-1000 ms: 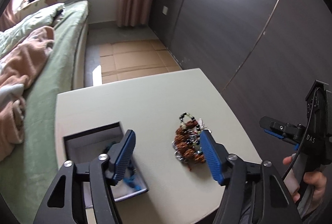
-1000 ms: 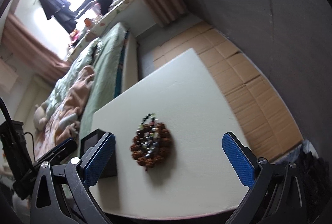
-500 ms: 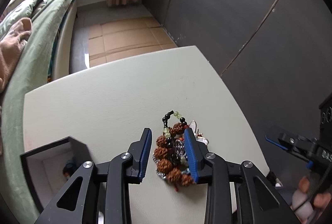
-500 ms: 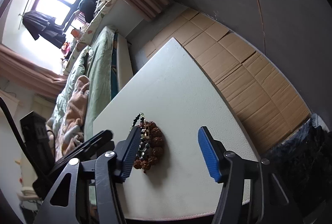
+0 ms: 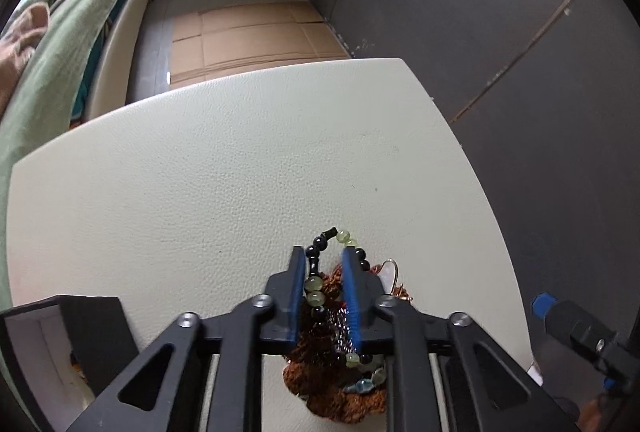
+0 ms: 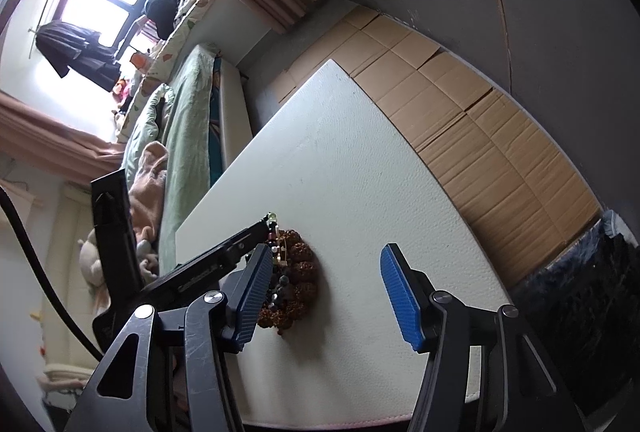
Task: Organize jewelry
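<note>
A pile of jewelry lies on the white table [image 5: 200, 171]: a brown seed-bead bracelet [image 5: 336, 400], a black and pale green bead bracelet [image 5: 316, 288] and a thin gold ring [image 5: 390, 268]. My left gripper [image 5: 324, 268] is lowered into the pile, its blue pads closed on the black and green bead bracelet. In the right wrist view the pile [image 6: 296, 280] lies just left of my right gripper [image 6: 320, 296], which is open and empty above the table. The left gripper [image 6: 224, 256] reaches into the pile from the left.
An open dark jewelry box [image 5: 60, 344] with a white lining stands at the table's near left corner. A bed with green bedding [image 5: 60, 31] runs along the left. Cardboard sheets [image 5: 248, 31] cover the floor beyond the table. A dark wall [image 5: 500, 11] stands to the right.
My left gripper moved from over the box to the jewelry pile, lowered and closed its jaws on the bead bracelet. My right gripper narrowed somewhat and shifted closer to the pile.
</note>
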Available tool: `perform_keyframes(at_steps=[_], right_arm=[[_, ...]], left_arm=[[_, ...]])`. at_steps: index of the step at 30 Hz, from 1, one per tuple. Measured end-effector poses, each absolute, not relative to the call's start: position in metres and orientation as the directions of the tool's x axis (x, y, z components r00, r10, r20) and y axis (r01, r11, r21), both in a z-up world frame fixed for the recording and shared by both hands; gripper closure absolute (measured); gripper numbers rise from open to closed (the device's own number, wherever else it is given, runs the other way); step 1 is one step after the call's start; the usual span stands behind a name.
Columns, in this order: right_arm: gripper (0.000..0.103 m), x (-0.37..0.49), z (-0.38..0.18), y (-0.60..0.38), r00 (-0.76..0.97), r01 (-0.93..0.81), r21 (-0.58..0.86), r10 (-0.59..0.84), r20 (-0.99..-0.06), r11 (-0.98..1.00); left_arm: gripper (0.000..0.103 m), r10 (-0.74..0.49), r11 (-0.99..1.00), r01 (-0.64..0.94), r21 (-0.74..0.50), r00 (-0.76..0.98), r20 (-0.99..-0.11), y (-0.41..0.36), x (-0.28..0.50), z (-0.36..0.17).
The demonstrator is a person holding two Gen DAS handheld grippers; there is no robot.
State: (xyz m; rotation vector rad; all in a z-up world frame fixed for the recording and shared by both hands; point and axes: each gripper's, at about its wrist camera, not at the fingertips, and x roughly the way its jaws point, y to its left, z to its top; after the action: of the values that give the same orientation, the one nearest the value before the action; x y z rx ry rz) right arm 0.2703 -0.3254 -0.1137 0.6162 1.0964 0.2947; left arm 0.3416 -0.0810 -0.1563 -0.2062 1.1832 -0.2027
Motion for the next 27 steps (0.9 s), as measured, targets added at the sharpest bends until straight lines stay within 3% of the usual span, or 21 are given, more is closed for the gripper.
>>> perform_keyframes(at_steps=[1,2,9,11,15,17,18,27], right_arm=[[0.045,0.271,-0.115,-0.325,0.437,0.078,0.599,0.513,-0.739,0.797],[0.045,0.271,-0.117,-0.325,0.434,0.082,0.599,0.513,-0.741,0.796],[0.047,0.276,-0.126,-0.316,0.400,0.079,0.612,0.537,-0.743,0.787],[0.059,0.278,-0.128,-0.311,0.388,0.071,0.618,0.549,-0.741,0.783],[0.064,0.283,-0.133,-0.299,0.364,0.068,0.618,0.557,-0.747,0.784],[0.077,0.285,-0.135,-0.292,0.357,0.059,0.620,0.564,-0.745,0.782],[0.078,0.286,-0.136,-0.290,0.352,0.056,0.621,0.567,-0.745,0.782],[0.078,0.295,-0.143,-0.270,0.326,0.047,0.623,0.577,-0.748,0.781]], left_arm=[[0.094,-0.275,0.959,0.040,-0.280,0.363,-0.890,-0.079,0.342,-0.156],[0.095,-0.283,0.956,0.033,-0.292,0.363,-0.888,-0.078,0.343,-0.156],[0.095,-0.325,0.942,0.058,-0.331,0.406,-0.854,-0.074,0.334,-0.136],[0.095,-0.335,0.939,0.070,-0.337,0.419,-0.844,-0.073,0.329,-0.129],[0.095,-0.358,0.930,0.084,-0.359,0.428,-0.830,-0.069,0.323,-0.119],[0.095,-0.371,0.924,0.091,-0.370,0.434,-0.821,-0.067,0.320,-0.114],[0.095,-0.380,0.921,0.096,-0.378,0.438,-0.815,-0.066,0.318,-0.110],[0.095,-0.410,0.906,0.112,-0.408,0.473,-0.780,-0.055,0.306,-0.087]])
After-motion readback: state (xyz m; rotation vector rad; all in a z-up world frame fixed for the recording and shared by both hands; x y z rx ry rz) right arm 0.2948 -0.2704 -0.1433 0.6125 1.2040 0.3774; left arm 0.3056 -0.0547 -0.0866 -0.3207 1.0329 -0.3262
